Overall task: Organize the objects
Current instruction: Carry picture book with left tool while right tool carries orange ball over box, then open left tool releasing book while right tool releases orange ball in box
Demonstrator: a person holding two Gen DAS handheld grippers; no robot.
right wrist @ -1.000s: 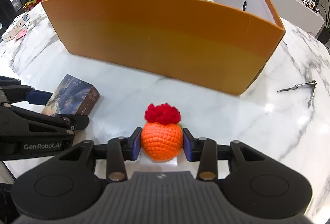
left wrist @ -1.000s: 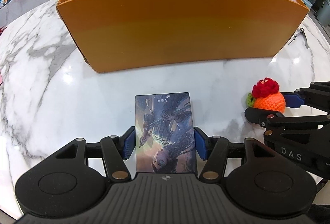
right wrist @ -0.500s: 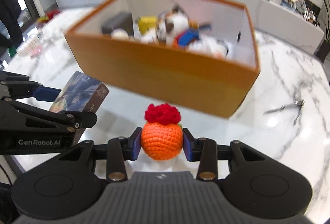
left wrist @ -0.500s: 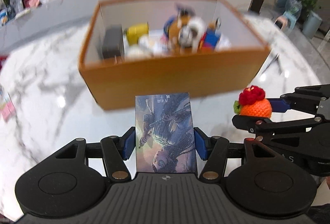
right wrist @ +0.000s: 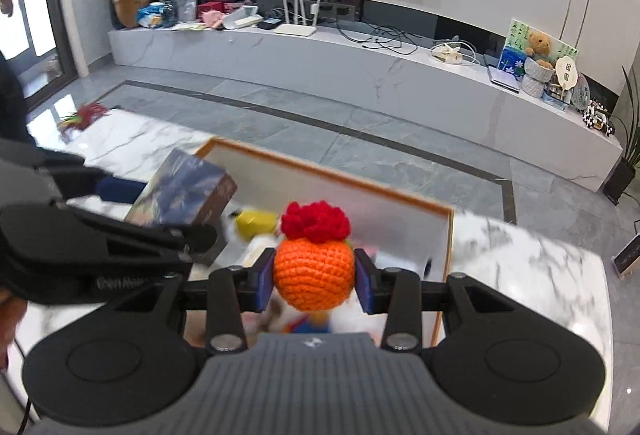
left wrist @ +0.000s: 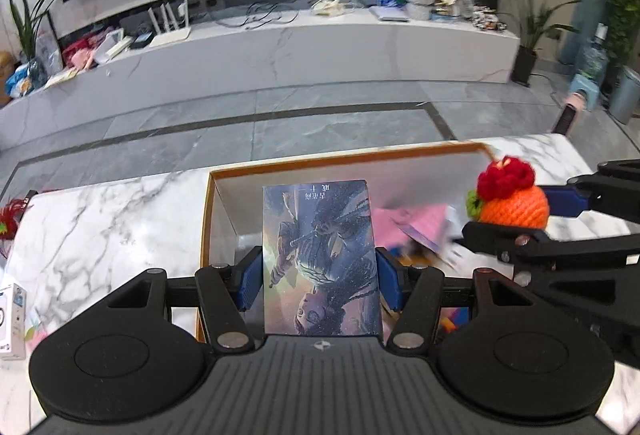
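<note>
My left gripper (left wrist: 319, 277) is shut on a picture-printed card box (left wrist: 320, 259) and holds it in the air over the left part of the orange box (left wrist: 206, 219). My right gripper (right wrist: 314, 277) is shut on an orange crocheted ball with a red top (right wrist: 314, 271), held above the same orange box (right wrist: 384, 191). The card box also shows in the right wrist view (right wrist: 188, 191), and the crocheted ball in the left wrist view (left wrist: 510, 203). The two grippers are side by side, close together.
The orange box holds several blurred items, among them a yellow object (right wrist: 256, 223) and pink paper (left wrist: 416, 223). It stands on a white marble table (left wrist: 100, 219). A small white carton (left wrist: 12, 319) lies at the table's left. Beyond are a grey floor and a long TV bench.
Both grippers have risen from table height and moved forward over the orange box, each still holding its object. The view now looks across the room instead of at the box's front wall.
</note>
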